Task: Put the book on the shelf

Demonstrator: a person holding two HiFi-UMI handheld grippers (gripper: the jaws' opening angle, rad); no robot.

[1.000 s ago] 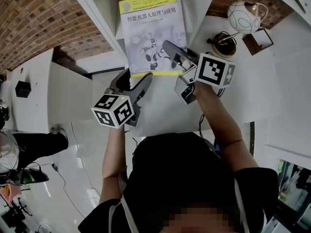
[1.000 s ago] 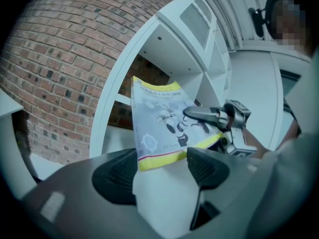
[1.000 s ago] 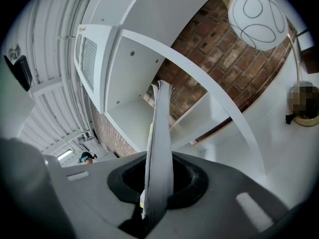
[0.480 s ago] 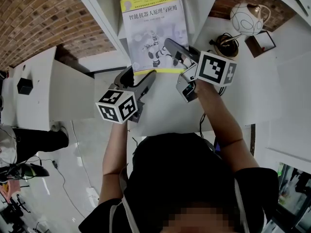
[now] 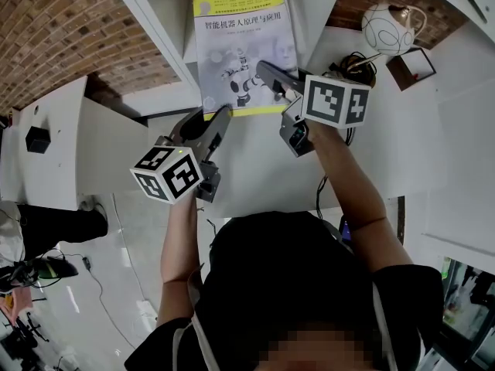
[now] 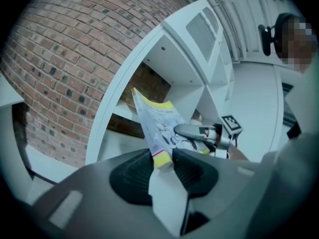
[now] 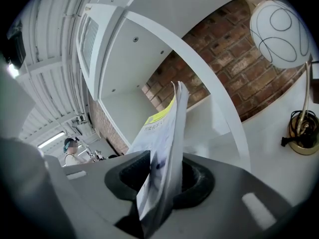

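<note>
Left jaws newly closing on book

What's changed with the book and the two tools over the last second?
The left tool, wide open at the near corner of the book before, shifted slightly left; its jaws are closing on that corner. On the right tool the jaws are opening, book still between them. Book, shelf and lamp stayed put.

A white shelf with open compartments stands against a brick wall. Beside it, a white worktop carries a lamp with a round white shade and, near it, a small brown box. At the left, well apart, a second white worktop carries a small black box.
</note>
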